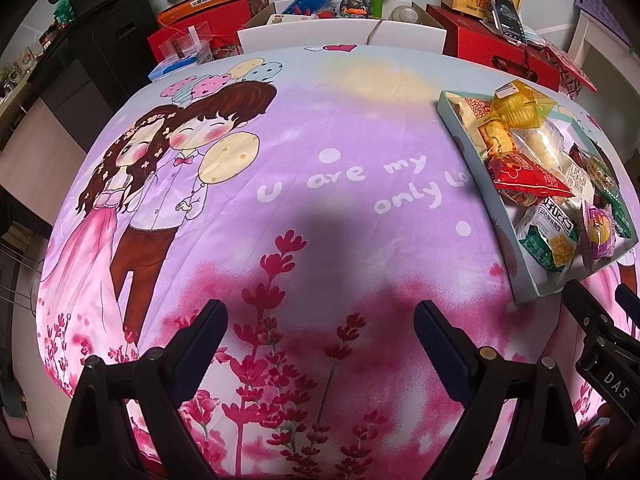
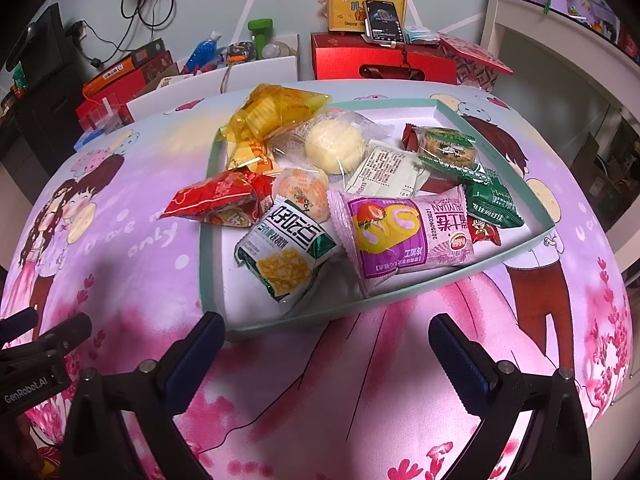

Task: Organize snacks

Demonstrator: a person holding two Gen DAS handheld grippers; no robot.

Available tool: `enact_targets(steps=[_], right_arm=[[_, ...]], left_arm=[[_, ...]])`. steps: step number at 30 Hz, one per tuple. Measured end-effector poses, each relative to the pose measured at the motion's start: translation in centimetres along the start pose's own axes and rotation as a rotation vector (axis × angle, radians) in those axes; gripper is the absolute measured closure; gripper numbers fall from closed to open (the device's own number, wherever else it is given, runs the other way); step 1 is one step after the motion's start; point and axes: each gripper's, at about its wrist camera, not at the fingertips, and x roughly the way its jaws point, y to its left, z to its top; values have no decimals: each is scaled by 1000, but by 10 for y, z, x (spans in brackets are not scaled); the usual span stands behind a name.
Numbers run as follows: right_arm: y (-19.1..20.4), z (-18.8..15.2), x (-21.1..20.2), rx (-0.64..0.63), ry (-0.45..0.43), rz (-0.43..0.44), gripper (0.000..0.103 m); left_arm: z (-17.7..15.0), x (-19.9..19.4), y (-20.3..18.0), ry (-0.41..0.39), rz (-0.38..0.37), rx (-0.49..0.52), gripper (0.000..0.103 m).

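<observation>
Closest in, both claws are seen hanging over the cartoon-print cloth point(image 1: 320, 208) with nothing caught in them. The left gripper point(image 1: 320, 320) is spread wide, only bare purple-and-pink fabric between its jaws. The right gripper point(image 2: 326, 334) is spread wide too, parked just short of the near rim of the tray point(image 2: 206, 264), not touching it.

A bit further out, the shallow pale-green tray is found loaded with snacks. Nearest the right claw, a green-and-white corn snack pack point(image 2: 286, 256) and a purple strawberry cake pack point(image 2: 408, 236) are laid side by side, both overlapping the front edge. A red packet point(image 2: 220, 200) is hung out over the tray's left rim onto the cloth. Behind those, a round pale pastry in clear wrap point(image 2: 334, 146), a yellow cellophane bag point(image 2: 276, 114) and a couple of green packs point(image 2: 448, 148) are piled up.

From the left camera, the tray is seen off to the right side, well apart from the left claw.

Way at the back, red boxes point(image 2: 384, 60) and a phone point(image 2: 384, 20) are stacked beyond the table edge.
</observation>
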Motion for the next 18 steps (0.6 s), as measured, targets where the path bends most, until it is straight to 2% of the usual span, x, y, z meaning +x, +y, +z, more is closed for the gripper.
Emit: enact_targets(steps=[18], right_arm=[[0,-1,1,-1,6,0,0]], left_arm=[[0,1,1,0,1,-1,9]])
